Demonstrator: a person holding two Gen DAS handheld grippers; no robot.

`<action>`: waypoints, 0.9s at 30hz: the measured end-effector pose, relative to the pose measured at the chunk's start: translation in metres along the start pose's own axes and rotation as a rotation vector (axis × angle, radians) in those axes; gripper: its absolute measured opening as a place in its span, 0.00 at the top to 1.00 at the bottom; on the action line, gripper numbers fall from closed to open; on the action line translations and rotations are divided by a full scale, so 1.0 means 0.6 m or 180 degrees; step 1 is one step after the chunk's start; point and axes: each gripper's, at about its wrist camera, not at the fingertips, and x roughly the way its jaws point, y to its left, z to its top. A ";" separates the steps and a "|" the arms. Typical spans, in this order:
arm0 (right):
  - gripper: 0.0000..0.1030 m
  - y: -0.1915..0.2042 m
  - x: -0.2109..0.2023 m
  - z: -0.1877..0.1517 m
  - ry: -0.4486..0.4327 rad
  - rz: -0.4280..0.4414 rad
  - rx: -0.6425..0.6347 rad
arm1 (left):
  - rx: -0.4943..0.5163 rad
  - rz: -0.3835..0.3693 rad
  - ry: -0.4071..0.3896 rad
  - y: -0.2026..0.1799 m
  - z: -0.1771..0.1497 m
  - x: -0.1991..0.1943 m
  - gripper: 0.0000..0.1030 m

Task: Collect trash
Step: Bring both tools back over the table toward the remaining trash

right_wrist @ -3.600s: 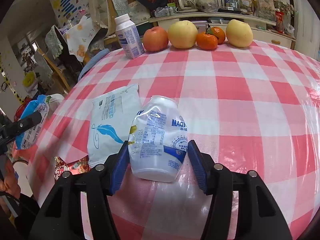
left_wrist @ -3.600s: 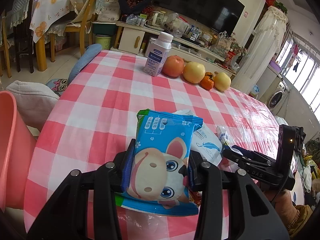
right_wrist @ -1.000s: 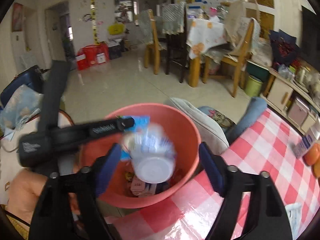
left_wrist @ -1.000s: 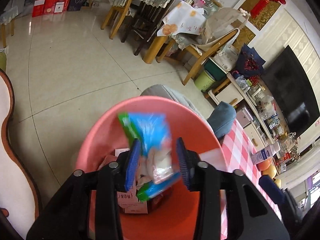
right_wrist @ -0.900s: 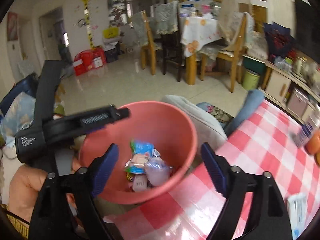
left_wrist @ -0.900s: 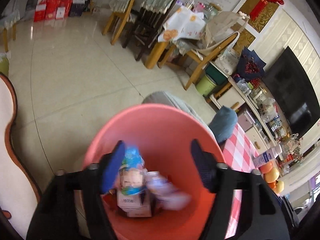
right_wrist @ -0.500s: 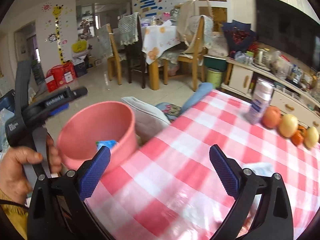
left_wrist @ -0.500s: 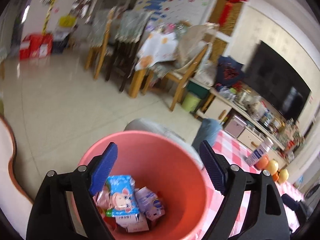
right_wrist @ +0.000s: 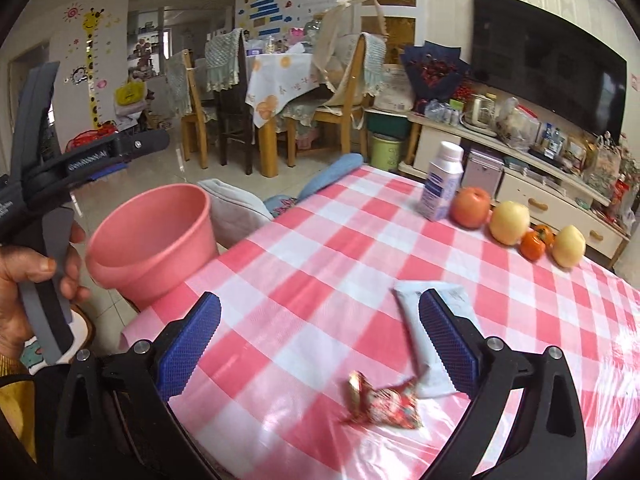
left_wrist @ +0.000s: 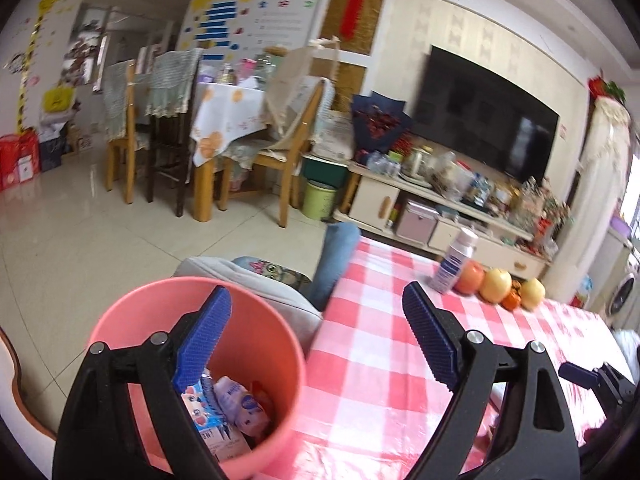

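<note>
While both grippers hang empty, the scene reads as follows, left to right.
Pink bin: round pink plastic waste bin stands on the floor just off the table's left edge; right wrist view shows it beside the table's near-left corner.
Bin contents: blue cartoon-print snack packet, white crushed plastic bottle and a white carton lie at the bottom, partly hidden by the left finger.
Left gripper: left gripper hovers over the bin's rim and the table's left edge; jaws opening, already wide, nothing between the blue ribbed pads. Seen from the right wrist camera it is gripped by a hand at the far left.
Cushion: grey cushion sits behind the bin, touching the table's left edge.
Table: red-and-white checked plastic tablecloth covers the table.
Right gripper: right gripper hangs above the table's near edge, jaws spread as wide as they go, holding nothing.
Candy wrapper: crumpled red foil wrapper lies near the table's near edge, between the right gripper's fingers, untouched.
White pouch: flat white-and-blue plastic pouch lies just behind the wrapper, partly behind the right finger.
Far edge: white milk bottle, red apple, yellow pear, two orange persimmons and a second pear line the table's far edge.
</note>
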 end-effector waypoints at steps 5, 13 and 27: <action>0.05 -0.035 -0.022 -0.014 -0.0060 -0.0061 0.0052 | 0.0091 -0.0223 0.0106 -0.042 -0.007 -0.008 0.15; 0.05 -0.078 -0.059 -0.028 -0.0172 -0.0143 0.0072 | 0.0269 -0.0273 0.0279 -0.086 -0.036 0.001 0.15; 0.05 -0.148 -0.099 -0.054 -0.0245 -0.0139 0.0199 | 0.0626 -0.0293 0.0482 -0.157 -0.070 0.017 0.15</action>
